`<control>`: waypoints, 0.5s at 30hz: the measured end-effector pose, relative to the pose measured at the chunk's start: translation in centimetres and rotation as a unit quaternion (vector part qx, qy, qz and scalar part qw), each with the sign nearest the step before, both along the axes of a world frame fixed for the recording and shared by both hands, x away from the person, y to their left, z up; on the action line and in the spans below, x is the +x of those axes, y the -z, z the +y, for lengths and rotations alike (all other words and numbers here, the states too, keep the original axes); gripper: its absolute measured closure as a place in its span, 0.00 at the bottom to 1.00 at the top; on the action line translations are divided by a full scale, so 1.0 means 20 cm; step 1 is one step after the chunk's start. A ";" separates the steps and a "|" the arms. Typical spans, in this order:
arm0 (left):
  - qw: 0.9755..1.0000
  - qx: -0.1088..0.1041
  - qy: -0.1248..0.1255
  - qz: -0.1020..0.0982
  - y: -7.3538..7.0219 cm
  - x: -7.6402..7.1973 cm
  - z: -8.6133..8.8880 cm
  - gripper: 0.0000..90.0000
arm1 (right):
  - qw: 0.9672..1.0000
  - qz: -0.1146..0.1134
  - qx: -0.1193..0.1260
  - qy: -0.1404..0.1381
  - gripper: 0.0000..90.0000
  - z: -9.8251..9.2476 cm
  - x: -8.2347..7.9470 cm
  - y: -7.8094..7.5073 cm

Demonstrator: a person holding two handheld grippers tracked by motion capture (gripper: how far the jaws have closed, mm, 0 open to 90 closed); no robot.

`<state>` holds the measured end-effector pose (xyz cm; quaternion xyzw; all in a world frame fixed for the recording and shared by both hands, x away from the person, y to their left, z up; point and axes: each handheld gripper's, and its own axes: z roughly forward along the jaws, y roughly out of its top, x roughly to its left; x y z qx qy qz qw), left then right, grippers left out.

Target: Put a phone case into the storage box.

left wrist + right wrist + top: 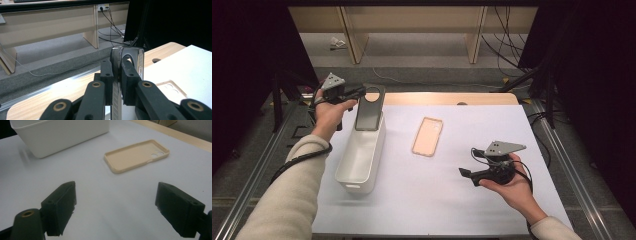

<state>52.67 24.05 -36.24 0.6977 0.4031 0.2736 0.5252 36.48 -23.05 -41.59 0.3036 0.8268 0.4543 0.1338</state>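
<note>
Dark phone case [370, 107] is standing nearly upright at the far end of the white plastic bin [346, 176], pinched edge-on by the left gripper [360, 92]. In the left gripper view that gripper's pads [107, 75] are pressing flat on both faces of the case [128, 56], so the jaws are clamped on it, and the big round camera cutout is showing just above them. The case looks smooth and glossy along its rim, with rounded corners.

The right gripper [465, 173] is resting in an upturned hand [512, 186] low over the white mat [472, 200], its jaws spread wide with nothing between them. Ahead of it, a beige phone case [136, 155] is lying flat, hollow side up, matte and soft-looking, with camera holes at its far end. The bin [60, 135] is sitting to the left of that case and apart from it, smooth-walled with rounded corners.

Bare mat is lying open between the right gripper and both things. Beyond the left gripper, the mat is ending against a strip of wooden tabletop [162, 51], then the table's far edge.
</note>
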 end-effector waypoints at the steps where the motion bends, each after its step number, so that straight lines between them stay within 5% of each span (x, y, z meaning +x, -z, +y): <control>1: 1.000 0.002 0.001 0.001 0.00 0.00 0.00 0.90 | 1.000 0.000 0.000 0.000 0.20 0.00 0.00 0.00; 15: 1.000 0.006 0.000 0.009 0.04 0.02 -0.01 0.90 | 1.000 0.000 0.000 -0.001 0.20 0.00 0.00 0.00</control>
